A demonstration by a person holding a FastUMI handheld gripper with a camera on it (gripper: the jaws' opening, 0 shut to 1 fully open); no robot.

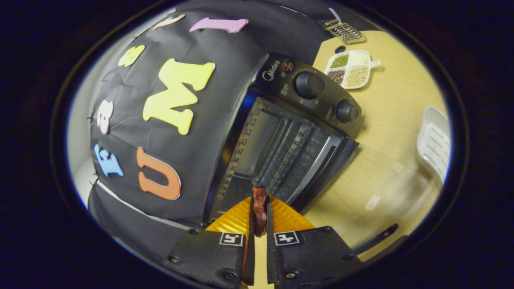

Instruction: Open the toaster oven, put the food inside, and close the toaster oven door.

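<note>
A black toaster oven [305, 100] stands on the wooden table [385, 168] with its door [321, 168] folded down open, showing the dark cavity and wire rack [281, 152]. My gripper [260, 200] is shut on a thin reddish-brown piece of food [259, 208], pinched between the two orange fingers [237, 218]. The food's tip sits just in front of the open cavity, near the door's hinge side. The whole view is tilted, so the oven appears rotated.
A white divided dish [351, 68] of beans and grains lies on the table beyond the oven's knobs [309, 85]. A metal grid rack [345, 31] lies farther back. A white slotted tray [434, 144] sits off to the side of the door.
</note>
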